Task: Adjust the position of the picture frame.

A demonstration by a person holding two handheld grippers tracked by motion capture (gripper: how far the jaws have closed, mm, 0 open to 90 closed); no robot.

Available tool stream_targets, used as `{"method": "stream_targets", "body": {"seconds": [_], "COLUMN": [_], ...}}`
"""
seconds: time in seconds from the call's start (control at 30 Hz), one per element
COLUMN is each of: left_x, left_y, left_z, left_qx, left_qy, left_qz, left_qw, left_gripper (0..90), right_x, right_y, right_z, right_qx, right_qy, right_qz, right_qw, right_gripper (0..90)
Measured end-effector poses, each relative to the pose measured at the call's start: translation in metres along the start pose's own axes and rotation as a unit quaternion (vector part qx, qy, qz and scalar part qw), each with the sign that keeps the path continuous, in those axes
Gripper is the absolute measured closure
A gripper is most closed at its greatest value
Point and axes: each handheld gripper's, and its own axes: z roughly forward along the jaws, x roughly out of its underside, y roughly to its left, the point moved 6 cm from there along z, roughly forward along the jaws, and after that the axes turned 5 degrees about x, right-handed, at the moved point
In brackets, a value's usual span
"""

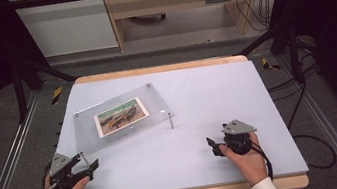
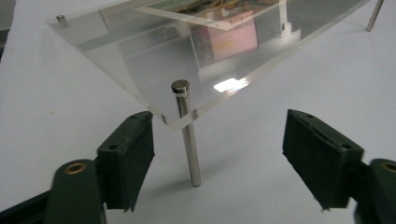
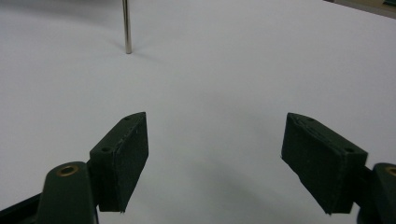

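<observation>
Plate (image 1: 124, 115): clear acrylic slab on slim metal legs (image 2: 189, 140), colour photo (image 1: 120, 115) on top.
Desk (image 1: 197, 95): smooth, pale grey.
Left gripper (image 1: 91, 170): fingers wide, empty.
Right gripper (image 1: 214, 147): fingers wide, empty.

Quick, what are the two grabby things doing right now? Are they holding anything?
Left gripper: open, holding nothing, jaws either side of the clear plate's corner leg.
Right gripper: open, holding nothing, over the table.

Evenly lit from above, bright on the pale lavender tabletop (image 1: 197, 100), dark at the high view's left and right edges. White glare patch on the clear acrylic plate (image 2: 154, 74). Soft shadow beside the thin metal leg (image 2: 190, 149). Slightly soft, grainy throughout.
</observation>
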Motion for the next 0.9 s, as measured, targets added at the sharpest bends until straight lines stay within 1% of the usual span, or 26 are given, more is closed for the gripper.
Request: {"method": "stream_targets", "body": {"seconds": [0.03, 0.07, 0.13, 0.2, 0.23, 0.33, 0.37, 0.4, 0.43, 0.47, 0.5, 0.57, 0.6, 0.67, 0.77, 0.83, 0.9], "left_x": [-0.001, -0.001, -0.001, -0.001, -0.001, 0.0, 0.0, 0.0, 0.0, -0.001, -0.001, 0.0, 0.0, 0.0, -0.001, -0.001, -0.002], "left_y": [0.001, 0.003, 0.005, 0.008, 0.009, 0.01, 0.01, 0.009, 0.009, 0.009, 0.009, 0.01, 0.011, 0.013, 0.014, 0.014, 0.015], "left_z": [0.0, 0.001, 0.003, 0.004, 0.005, 0.005, 0.005, 0.005, 0.006, 0.006, 0.006, 0.006, 0.006, 0.006, 0.005, 0.005, 0.005], "left_qx": [-0.003, -0.005, -0.008, -0.009, -0.008, -0.01, -0.01, -0.009, -0.008, -0.006, -0.009, -0.009, -0.008, -0.007, -0.003, -0.003, 0.0], "left_qy": [-0.002, -0.004, -0.005, -0.004, -0.005, -0.005, -0.005, -0.005, -0.006, -0.008, -0.009, -0.009, -0.012, -0.017, -0.022, -0.023, -0.027], "left_qz": [-0.001, -0.006, -0.012, -0.017, -0.021, -0.02, -0.019, -0.019, -0.02, -0.019, -0.016, -0.017, -0.022, -0.034, -0.041, -0.04, -0.044], "left_qw": [1.0, 1.0, 0.9999, 0.9998, 0.9997, 0.9997, 0.9998, 0.9998, 0.9997, 0.9998, 0.9998, 0.9998, 0.9997, 0.9993, 0.9989, 0.9989, 0.9987], "left_gripper": [28.6, 35.4, 36.8, 41.9, 47.3, 55.1, 55.1, 58.7, 58.7, 60.6, 62.6, 65.3, 65.3, 71.1, 73.3, 73.4, 73.4], "right_x": [0.0, 0.0, 0.0, 0.0, 0.0, 0.001, 0.001, 0.001, 0.001, 0.001, 0.001, 0.001, 0.001, 0.001, 0.002, 0.002, 0.002], "right_y": [0.0, 0.0, 0.0, 0.0, 0.0, 0.0, 0.0, 0.0, 0.0, 0.0, 0.0, 0.0, 0.0, 0.001, 0.001, 0.001, 0.001], "right_z": [0.0, 0.0, 0.0, 0.0, 0.001, 0.001, 0.001, 0.001, 0.001, 0.001, 0.001, 0.001, 0.002, 0.002, 0.002, 0.002, 0.003], "right_qx": [0.0, -0.001, 0.0, -0.001, -0.001, 0.0, 0.0, -0.001, -0.001, 0.0, -0.001, 0.0, 0.0, -0.001, -0.001, -0.001, -0.001], "right_qy": [0.0, 0.001, 0.002, 0.004, 0.004, 0.006, 0.006, 0.007, 0.007, 0.007, 0.009, 0.009, 0.01, 0.011, 0.013, 0.013, 0.012], "right_qz": [0.0, 0.0, 0.0, 0.001, 0.002, 0.003, 0.003, 0.003, 0.003, 0.002, 0.003, 0.003, 0.004, 0.006, 0.004, 0.004, 0.004], "right_qw": [1.0, 1.0, 1.0, 1.0, 1.0, 1.0, 1.0, 1.0, 1.0, 1.0, 1.0, 1.0, 0.9999, 0.9999, 0.9999, 0.9999, 0.9999], "right_gripper": [23.0, 23.1, 23.0, 23.0, 22.9, 23.0, 23.0, 22.9, 22.9, 22.9, 22.7, 22.7, 22.6, 22.6, 22.4, 22.3, 22.3]}}
